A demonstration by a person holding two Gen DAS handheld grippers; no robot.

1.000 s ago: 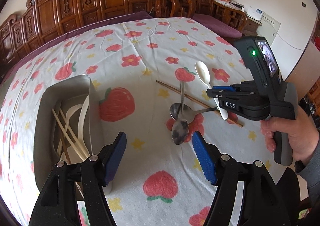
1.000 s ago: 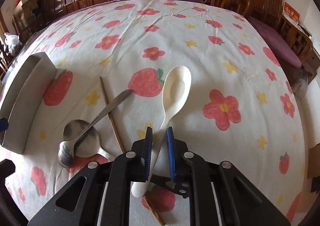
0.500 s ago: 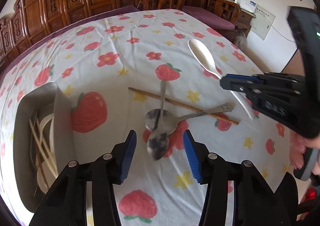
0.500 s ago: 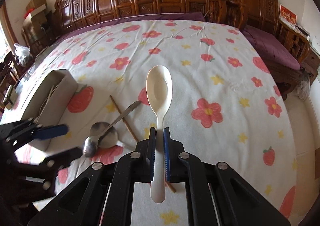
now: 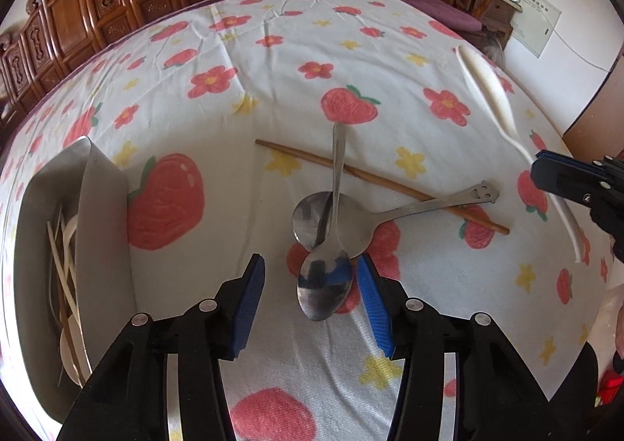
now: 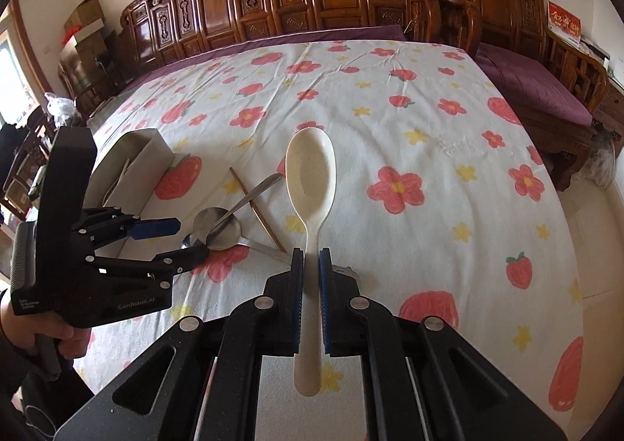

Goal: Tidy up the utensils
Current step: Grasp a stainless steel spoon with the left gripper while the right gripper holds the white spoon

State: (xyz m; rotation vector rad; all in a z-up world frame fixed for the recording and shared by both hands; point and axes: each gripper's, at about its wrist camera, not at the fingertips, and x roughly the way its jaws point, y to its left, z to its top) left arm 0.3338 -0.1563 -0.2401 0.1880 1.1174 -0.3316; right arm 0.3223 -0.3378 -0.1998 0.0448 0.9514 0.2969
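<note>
Steel spoon (image 5: 324,283) lies bowl-first between the blue pads (image 5: 249,298) of the left gripper (image 5: 310,296), its handle running straight away from the fingers and crossing a second steel spoon (image 5: 351,220) and a chopstick (image 5: 380,185). That gripper stands about half open with nothing pinched; the pads flank the bowl without pressing it, as far as I can judge. So the long axis points along the fingers, and a squeeze would catch the bowl's width, not the handle. Over on the other side the right gripper (image 6: 311,271) is clamped tight on the handle of a cream spoon (image 6: 311,176), held clear of the cloth (image 5: 273,62). The metal box (image 5: 99,207), already holding chopsticks and pale spoons, sits just left of the left gripper, so that hand is the nearer one
</note>
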